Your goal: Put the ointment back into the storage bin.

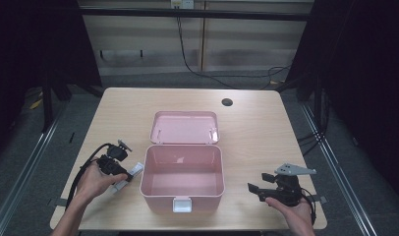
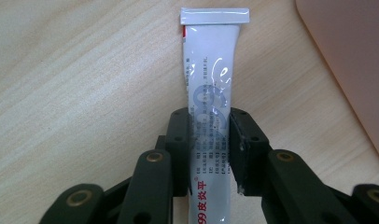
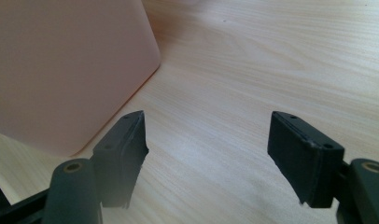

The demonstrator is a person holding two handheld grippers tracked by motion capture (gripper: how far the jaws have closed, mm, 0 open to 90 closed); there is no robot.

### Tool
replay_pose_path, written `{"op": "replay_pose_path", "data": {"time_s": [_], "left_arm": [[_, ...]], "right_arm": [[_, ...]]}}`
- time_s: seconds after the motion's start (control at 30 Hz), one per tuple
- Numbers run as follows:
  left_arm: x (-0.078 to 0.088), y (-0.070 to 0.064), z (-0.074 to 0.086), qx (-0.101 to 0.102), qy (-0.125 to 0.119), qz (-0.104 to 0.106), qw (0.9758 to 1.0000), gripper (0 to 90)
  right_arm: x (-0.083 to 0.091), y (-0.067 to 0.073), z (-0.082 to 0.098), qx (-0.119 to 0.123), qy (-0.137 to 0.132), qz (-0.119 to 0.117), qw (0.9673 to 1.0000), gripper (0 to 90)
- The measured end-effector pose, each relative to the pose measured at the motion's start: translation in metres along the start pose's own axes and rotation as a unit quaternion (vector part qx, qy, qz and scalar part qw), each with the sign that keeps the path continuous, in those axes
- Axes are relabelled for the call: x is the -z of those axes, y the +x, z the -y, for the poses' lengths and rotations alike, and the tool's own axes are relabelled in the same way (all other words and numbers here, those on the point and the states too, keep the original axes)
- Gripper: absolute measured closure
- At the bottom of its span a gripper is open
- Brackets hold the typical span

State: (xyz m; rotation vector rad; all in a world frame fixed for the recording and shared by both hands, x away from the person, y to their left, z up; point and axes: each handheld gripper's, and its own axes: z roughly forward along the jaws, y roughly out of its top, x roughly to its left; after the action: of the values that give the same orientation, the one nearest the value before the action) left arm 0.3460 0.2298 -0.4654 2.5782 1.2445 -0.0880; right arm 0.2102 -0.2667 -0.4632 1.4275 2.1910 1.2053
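A white ointment tube [image 2: 211, 93] with grey and red print lies on the wooden table, its flat crimped end pointing away from the camera. My left gripper [image 2: 210, 144] is shut on the tube, both pads pressing its sides. From above, the tube [image 1: 131, 173] pokes out of the left gripper [image 1: 120, 173] just left of the open pink box [image 1: 182, 178]. My right gripper [image 1: 255, 190] rests right of the box, held by a hand. Its jaws [image 3: 206, 154] stand wide apart with nothing between them, over bare wood beside the pink box wall [image 3: 61, 70].
The pink box's lid [image 1: 185, 127] lies flat behind the box, and a white latch [image 1: 182, 204] hangs on its front wall. A dark round hole [image 1: 227, 102] sits in the table's far right. The table's front edge runs close below both hands.
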Motion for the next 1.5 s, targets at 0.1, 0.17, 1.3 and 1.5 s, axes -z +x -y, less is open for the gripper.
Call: {"op": "replay_pose_path", "data": {"time_s": [0.1, 0.17, 1.3, 1.5], "left_arm": [[0.002, 0.001, 0.001, 0.001, -0.006, 0.003, 1.0, 71.2], [0.005, 0.003, 0.002, 0.002, -0.01, 0.007, 0.9999, 71.2], [0.059, 0.011, 0.034, -0.003, -0.09, 0.057, 0.9944, 71.1], [0.069, 0.013, 0.038, -0.009, -0.109, 0.068, 0.9916, 71.1]], "right_arm": [[0.0, 0.0, 0.0, 0.0, 0.0, 0.0, 1.0, 28.0], [0.0, 0.0, 0.0, 0.0, -0.001, 0.0, 1.0, 28.0], [0.0, 0.001, 0.0, 0.0, -0.001, -0.001, 1.0, 27.7], [0.0, 0.001, 0.0, 0.0, 0.0, -0.002, 1.0, 27.5]]}}
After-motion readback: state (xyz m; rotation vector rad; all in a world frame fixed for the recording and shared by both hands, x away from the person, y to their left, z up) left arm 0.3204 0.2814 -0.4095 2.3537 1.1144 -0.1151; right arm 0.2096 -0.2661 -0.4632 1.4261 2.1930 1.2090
